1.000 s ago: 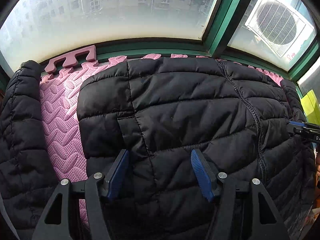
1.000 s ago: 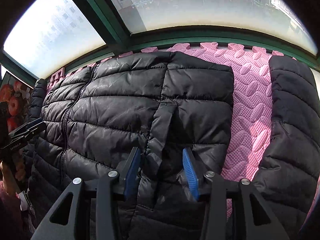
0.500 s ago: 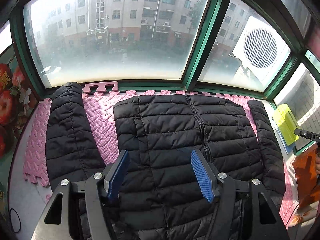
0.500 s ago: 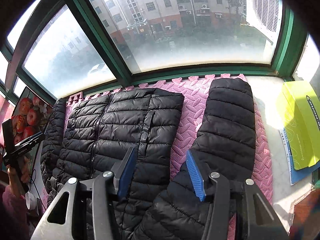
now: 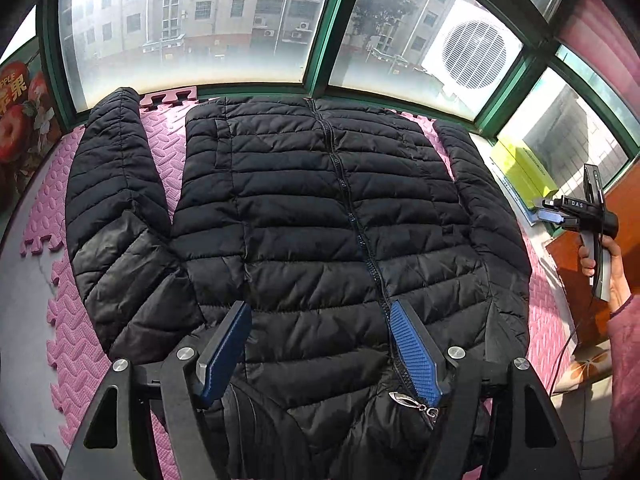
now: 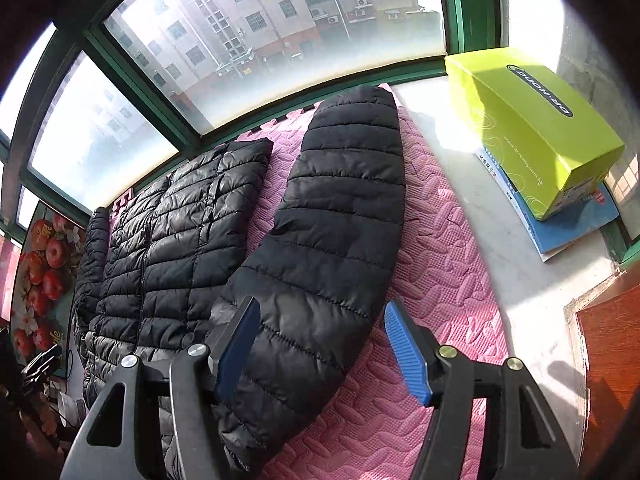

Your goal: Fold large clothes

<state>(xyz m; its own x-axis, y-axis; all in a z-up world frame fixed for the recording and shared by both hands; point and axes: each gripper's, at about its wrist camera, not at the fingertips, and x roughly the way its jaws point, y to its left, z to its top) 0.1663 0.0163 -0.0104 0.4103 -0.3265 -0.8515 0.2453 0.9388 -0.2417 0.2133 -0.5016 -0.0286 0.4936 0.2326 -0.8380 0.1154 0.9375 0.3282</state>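
Lime-green box (image 6: 532,128) sat on blue booklets at the right edge, well clear of the pink foam mat (image 6: 436,240). Black puffer jacket (image 5: 320,220) lay flat on the mat, zipper (image 5: 352,216) running toward the windows, hem at the far end, sleeves spread beside the body. Bare mat strips showed between them. Left hand-held gripper (image 5: 320,356) and right hand-held gripper (image 6: 322,344) hung above, jaws opening, nothing clamped.

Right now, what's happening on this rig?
A person holds a gripper in each hand above a black puffer jacket spread flat, zipped, on a pink foam mat. The left gripper and right gripper are both opening and hold nothing. The sleeves lie out to the sides; no fold is made yet.
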